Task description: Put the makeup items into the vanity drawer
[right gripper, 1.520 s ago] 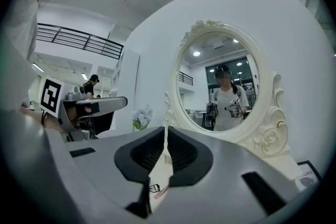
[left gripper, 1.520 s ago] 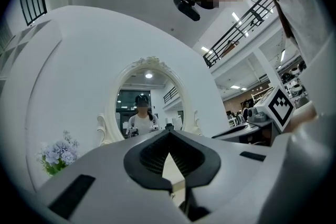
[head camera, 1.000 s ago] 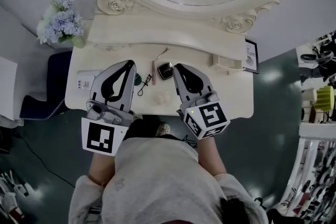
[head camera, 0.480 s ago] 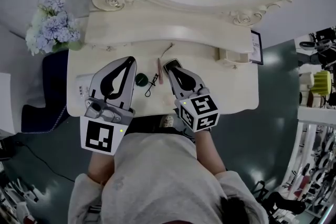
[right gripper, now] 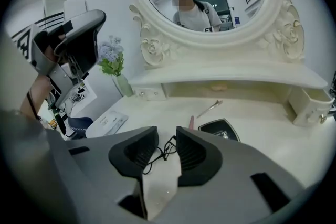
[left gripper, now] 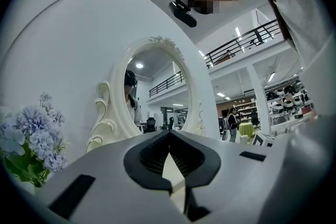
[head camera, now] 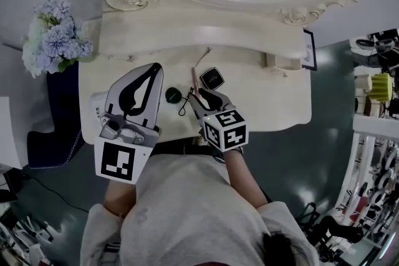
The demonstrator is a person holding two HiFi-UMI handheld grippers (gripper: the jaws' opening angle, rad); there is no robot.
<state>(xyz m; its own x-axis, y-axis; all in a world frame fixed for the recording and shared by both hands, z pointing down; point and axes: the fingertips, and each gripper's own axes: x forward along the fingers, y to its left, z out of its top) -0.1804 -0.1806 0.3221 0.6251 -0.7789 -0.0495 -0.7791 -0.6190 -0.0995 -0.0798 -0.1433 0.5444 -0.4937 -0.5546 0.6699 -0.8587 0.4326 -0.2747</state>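
The right claw [right gripper: 167, 136] is released over the desk [right gripper: 252, 113], with the black curler [right gripper: 160, 155] seen between its jaws and a compact [right gripper: 220, 128] just right. The left claw [left gripper: 169, 134] is clenched and empty, at left.
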